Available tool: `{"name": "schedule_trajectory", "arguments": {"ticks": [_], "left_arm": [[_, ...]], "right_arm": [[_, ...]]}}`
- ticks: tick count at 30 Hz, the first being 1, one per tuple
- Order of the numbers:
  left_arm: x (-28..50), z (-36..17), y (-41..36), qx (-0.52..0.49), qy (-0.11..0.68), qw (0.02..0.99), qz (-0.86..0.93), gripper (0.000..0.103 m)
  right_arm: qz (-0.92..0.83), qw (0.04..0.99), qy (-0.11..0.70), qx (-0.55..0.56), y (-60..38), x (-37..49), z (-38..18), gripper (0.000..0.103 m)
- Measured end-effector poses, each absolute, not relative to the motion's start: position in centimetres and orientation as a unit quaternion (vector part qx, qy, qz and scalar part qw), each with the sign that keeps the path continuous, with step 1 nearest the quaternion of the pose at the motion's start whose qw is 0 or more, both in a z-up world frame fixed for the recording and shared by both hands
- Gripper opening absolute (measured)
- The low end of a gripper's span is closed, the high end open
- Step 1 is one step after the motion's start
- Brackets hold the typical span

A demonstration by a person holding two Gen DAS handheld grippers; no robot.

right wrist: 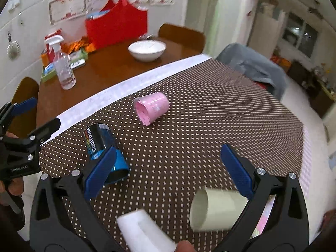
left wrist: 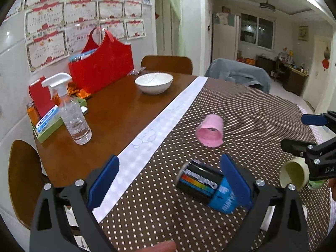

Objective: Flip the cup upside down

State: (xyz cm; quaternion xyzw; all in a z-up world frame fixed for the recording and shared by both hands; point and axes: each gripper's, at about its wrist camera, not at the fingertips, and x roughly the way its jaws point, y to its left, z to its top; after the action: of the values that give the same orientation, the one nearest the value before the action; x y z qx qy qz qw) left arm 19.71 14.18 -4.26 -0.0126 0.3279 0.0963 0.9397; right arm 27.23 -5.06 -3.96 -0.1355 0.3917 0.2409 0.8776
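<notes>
Both claws open and empty: left gripper (left wrist: 170, 185) lower centre by black-and-blue cup (left wrist: 206, 185), right gripper (right wrist: 168, 172) near cream cup (right wrist: 216, 210); cups probably light, thin-walled, crushable, so pinch gently across the mid-wall.

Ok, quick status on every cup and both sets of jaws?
pink cup: on its side, untouched
black-and-blue cup: on its side, between the open jaws of the left gripper
cream cup: on its side, between the open jaws of the right gripper
white bowl: upright
spray bottle: upright
</notes>
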Motion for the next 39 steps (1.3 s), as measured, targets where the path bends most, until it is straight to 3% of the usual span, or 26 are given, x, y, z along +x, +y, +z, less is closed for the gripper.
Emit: {"name": "schedule_trajectory", "arguments": {"ticks": [16,33,35,37,39], "left_arm": [[28.9,-6.9,16.1,-0.019,0.388,0.912,0.132,0.095],[30.6,-8.7,16.5,-0.025,0.409,0.903,0.131,0.095],[30.5,-8.8,16.6,-0.026,0.41,0.902,0.132,0.095],[30.5,-8.8,16.7,-0.027,0.411,0.902,0.133,0.095],[30.5,-8.8,16.7,-0.028,0.411,0.901,0.133,0.095]], "right_arm": [[0.376,0.766,0.478,-0.208,0.7,41.3,-9.2,0.097],[0.426,0.706,0.496,-0.271,6.4,43.7,-14.1,0.096],[0.428,0.705,0.495,-0.275,6.9,43.7,-14.3,0.093],[0.428,0.704,0.493,-0.281,7.4,43.5,-14.6,0.071],[0.426,0.703,0.49,-0.29,7.9,42.9,-14.8,0.065]]}}
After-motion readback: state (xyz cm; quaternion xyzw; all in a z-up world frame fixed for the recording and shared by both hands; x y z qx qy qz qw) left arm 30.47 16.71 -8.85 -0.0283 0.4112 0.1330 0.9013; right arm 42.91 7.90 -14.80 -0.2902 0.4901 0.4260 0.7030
